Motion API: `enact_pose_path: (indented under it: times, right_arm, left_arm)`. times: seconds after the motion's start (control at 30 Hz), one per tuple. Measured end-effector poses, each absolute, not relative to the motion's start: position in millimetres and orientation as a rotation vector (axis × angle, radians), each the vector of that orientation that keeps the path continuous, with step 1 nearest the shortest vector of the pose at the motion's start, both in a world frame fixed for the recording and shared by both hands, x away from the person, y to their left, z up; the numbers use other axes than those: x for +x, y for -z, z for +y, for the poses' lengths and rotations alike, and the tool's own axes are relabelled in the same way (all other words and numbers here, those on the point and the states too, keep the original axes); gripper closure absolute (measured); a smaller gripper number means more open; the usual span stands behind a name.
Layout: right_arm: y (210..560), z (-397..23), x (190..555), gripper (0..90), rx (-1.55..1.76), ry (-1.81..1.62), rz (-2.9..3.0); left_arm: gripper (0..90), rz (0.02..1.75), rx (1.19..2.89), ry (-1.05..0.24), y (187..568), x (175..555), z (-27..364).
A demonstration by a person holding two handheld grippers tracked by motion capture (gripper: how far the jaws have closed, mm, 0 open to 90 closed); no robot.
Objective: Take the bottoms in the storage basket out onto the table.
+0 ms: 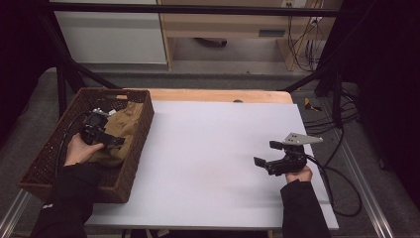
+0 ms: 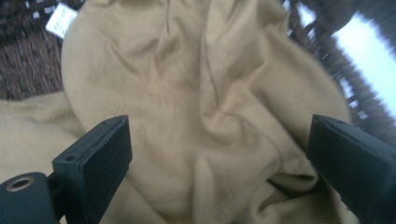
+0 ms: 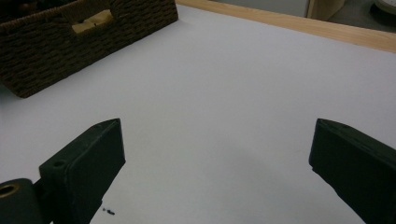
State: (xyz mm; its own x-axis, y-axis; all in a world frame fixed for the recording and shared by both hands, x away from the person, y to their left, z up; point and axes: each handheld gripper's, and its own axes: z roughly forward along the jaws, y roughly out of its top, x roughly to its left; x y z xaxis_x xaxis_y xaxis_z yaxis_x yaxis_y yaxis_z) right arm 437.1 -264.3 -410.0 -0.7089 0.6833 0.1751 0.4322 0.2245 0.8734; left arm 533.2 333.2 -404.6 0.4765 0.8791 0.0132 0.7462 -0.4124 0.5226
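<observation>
wide-apart left tongs [image 2: 219, 158] hang just above the tan cloth [image 2: 201, 102] bunched in the basket [image 1: 49, 153], while the right tongs [image 1: 270, 154], also apart, wait far across the table [image 1: 208, 148].

Looking down and forward from above the near edge of the table [image 1: 218, 163], taking in the whole top. Riding on the left gripper [image 1: 106, 135], peering very close between its spread jaws into tan cloth [image 2: 196, 107] just ahead, with basket [image 2: 327, 60] weave behind it. Riding low on the right gripper [image 1: 270, 157], facing across bare tabletop toward that same basket [image 3: 70, 42], well ahead of its open jaws. Sharing basket and tabletop with the high view.
</observation>
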Motion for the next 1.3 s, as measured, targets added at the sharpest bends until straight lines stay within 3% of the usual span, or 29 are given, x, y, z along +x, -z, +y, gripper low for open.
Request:
enact_pose_path:
  times: [0.73,1.3]
  right_arm:
    - [411,-264,438,4.0,1.057,-1.477,2.258]
    - [412,-264,438,4.1,1.054,-1.475,2.263]
  left_arm:
    - [18.8,1.368,2.336,-0.331,416,535,333]
    - [42.1,1.349,2.403,-0.307,421,534,330]
